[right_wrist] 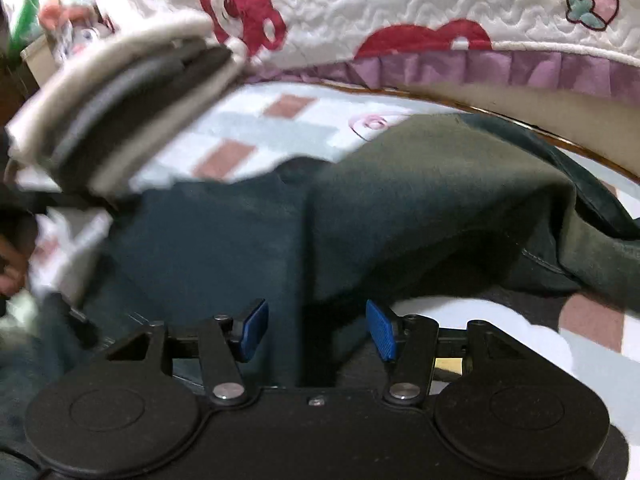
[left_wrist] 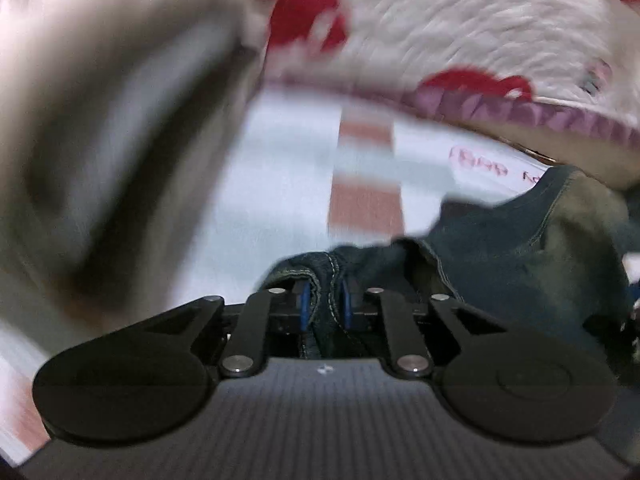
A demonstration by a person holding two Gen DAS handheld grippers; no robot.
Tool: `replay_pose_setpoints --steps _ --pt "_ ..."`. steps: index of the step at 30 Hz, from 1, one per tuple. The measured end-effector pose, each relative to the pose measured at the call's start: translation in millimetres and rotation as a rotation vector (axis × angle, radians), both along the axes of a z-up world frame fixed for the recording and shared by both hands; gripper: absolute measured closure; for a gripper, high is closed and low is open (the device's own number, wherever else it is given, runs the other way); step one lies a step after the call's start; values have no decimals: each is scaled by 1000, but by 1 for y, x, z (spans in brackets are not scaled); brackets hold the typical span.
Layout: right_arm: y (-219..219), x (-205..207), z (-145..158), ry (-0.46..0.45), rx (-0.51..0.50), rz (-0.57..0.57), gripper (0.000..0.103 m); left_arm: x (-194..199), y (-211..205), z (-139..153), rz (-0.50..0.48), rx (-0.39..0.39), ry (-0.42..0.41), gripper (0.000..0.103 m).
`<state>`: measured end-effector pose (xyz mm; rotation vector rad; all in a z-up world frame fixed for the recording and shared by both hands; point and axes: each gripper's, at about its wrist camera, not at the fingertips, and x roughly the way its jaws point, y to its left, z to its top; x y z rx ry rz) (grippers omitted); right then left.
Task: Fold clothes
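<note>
Dark blue-green jeans [right_wrist: 400, 208] lie in folds across a checked bed sheet [right_wrist: 280, 128] in the right wrist view. My right gripper [right_wrist: 318, 330] is open, its blue pads [right_wrist: 380, 334] on either side of a fold of denim without pinching it. In the left wrist view my left gripper [left_wrist: 326, 300] is shut on a stitched hem of the jeans [left_wrist: 500, 256], the seam squeezed between the blue pads [left_wrist: 347, 300]. The picture is blurred by motion.
A white quilt [right_wrist: 400, 4] with red bears and a purple frill [right_wrist: 540, 68] rises behind the jeans. A grey and cream folded stack [right_wrist: 132, 92] sits at the left, and again as the folded stack [left_wrist: 100, 140] in the left wrist view. A hand [right_wrist: 10, 268] shows at the left edge.
</note>
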<state>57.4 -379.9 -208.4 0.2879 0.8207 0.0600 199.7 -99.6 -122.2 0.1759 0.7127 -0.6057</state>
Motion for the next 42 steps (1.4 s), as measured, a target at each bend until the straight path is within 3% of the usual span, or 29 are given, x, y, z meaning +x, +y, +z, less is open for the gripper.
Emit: replay_pose_setpoints --steps 2,3,5,9,11,12,13,15,17,18,23,27,30,35,39,41,42 --pt "-1 1 5 -46 8 -2 80 -8 -4 36 -8 -8 -132 90" --pt "-1 2 7 -68 11 -4 91 -4 -8 51 -7 -6 -173 90" --pt "-2 4 12 -114 19 -6 91 4 -15 76 -5 9 -244 90" --pt "-1 17 22 -188 -7 -38 90 33 -40 64 12 133 -268 89" --pt "2 34 14 -131 -98 -72 80 48 -53 59 21 194 -279 83" --pt "3 43 8 -93 -148 -89 63 55 -57 53 27 221 -256 78" --pt "6 49 3 -52 -211 -110 59 58 -56 43 33 227 -189 76" --pt "9 44 4 -22 -248 -163 59 48 -42 34 34 189 -124 68" --pt "9 25 14 -51 -196 -207 56 32 -23 31 10 158 -96 53" --pt "10 15 20 -67 -171 -214 53 23 -11 33 -9 145 -73 52" --pt "38 -27 36 -79 -122 -73 52 -6 56 28 -22 23 102 48" --pt "78 -39 29 -36 -81 99 52 -20 90 -2 -72 -61 311 42" --pt "109 -42 12 15 -52 190 52 -23 85 -12 -92 -35 355 42" --pt "141 -46 -13 51 -40 223 52 -28 76 -27 -125 8 429 41" --pt "146 -49 -20 50 -40 220 51 -33 69 -40 -152 42 487 33" --pt "143 -50 -21 50 -23 223 51 -35 66 -45 -166 58 511 33" --pt "144 -51 -19 46 -17 229 51 -36 66 -44 -174 62 509 39"
